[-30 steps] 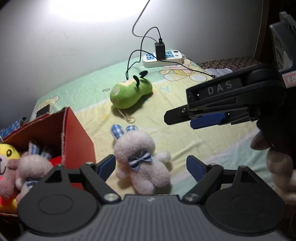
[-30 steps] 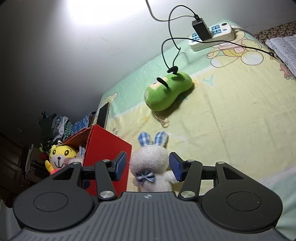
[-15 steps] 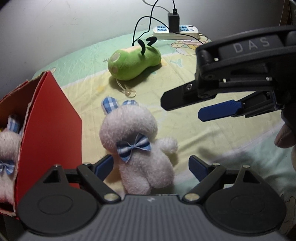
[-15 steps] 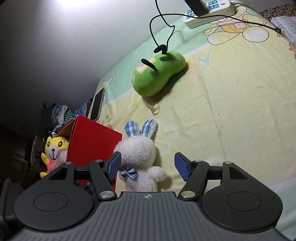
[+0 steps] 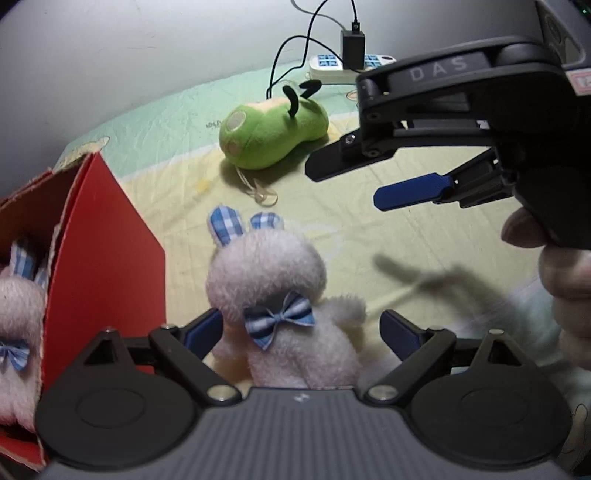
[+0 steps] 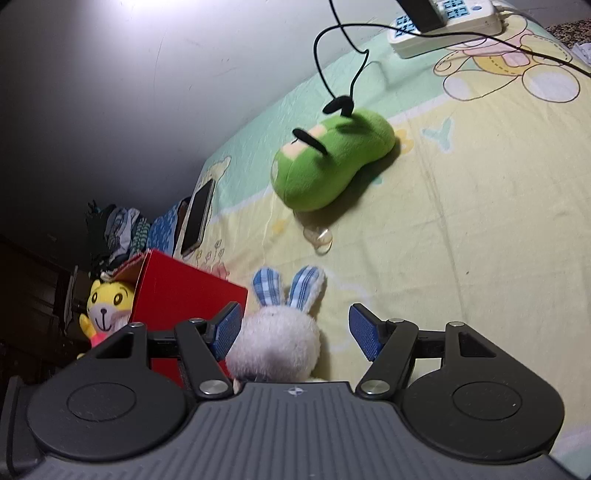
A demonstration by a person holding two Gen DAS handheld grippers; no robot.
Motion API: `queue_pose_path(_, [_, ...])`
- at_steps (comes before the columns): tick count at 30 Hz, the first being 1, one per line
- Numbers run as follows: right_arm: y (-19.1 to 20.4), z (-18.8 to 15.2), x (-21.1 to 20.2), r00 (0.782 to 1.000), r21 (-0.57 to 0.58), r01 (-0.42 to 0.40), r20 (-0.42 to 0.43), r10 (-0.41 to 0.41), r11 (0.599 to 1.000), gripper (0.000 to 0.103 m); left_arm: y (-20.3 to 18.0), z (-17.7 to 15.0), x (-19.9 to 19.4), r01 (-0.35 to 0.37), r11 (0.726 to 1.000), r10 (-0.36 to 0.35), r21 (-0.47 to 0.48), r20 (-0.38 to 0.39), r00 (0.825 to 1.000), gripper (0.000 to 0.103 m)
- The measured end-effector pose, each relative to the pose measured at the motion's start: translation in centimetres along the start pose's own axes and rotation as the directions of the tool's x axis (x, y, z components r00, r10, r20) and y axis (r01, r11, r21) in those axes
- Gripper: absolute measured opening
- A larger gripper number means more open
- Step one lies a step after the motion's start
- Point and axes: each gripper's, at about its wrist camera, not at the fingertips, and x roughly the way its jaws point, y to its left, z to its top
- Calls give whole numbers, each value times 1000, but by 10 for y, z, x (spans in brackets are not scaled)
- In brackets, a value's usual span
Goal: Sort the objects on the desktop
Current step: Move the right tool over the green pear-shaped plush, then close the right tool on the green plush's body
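A white plush rabbit (image 5: 275, 295) with blue checked ears and a bow tie sits on the bed sheet next to a red cardboard box (image 5: 99, 258). My left gripper (image 5: 301, 332) is open, its blue pads on either side of the rabbit's body without squeezing it. My right gripper (image 6: 295, 328) is open above the rabbit's head (image 6: 279, 343); it also shows in the left wrist view (image 5: 369, 181), hovering at the right. A green plush toy (image 5: 273, 133) lies farther back. The box holds another white rabbit (image 5: 18, 317) and a yellow tiger plush (image 6: 105, 308).
A white power strip (image 6: 450, 26) with a black charger and cables lies at the far edge by the wall. A phone (image 6: 197, 218) lies on the sheet beyond the box (image 6: 184, 295). A clear suction cup (image 6: 319, 236) lies by the green toy (image 6: 332, 162).
Both grippers have moved closer to the rabbit. The left pads now flank its body, and the right gripper has come down over its head. Both stay open.
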Motion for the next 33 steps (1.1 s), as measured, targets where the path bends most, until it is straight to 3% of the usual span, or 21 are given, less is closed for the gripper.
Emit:
queue_pose_path(6, [-14,46,2,995,60,5,94,-10,998,67,12,35,3,52,998,-51,-43,40,998,93])
queue_pose_path(13, [-24,108,27,974,59,71,211,-82,996,67,21,56,22,15,997,-13,-78,28,1000,89])
queue_pose_path(16, [-34,124,48,977,113,98,180,-117,989,68,33,65,28,7,991,-3,-133,28,1000,86])
queue_pose_path(20, [-45,131,73,996,221,17,80,-35,975,71,52,73,39,25,977,-25,-212,2,1000,86])
queue_pose_path(22, [-42,132,80,996,207,31,71,-46,978,79,59,76,44,30,968,-33,-250,-10,999,86])
queue_pose_path(26, [-42,134,92,995,162,61,66,-73,985,81,64,75,55,33,956,-45,-290,-34,998,87])
queue_pose_path(28, [-50,134,99,996,168,73,34,-80,983,74,65,75,61,55,949,-73,-310,-45,996,87])
queue_pose_path(33, [-63,129,85,1000,217,4,6,-5,976,61,54,79,63,48,960,-63,-277,-43,997,88])
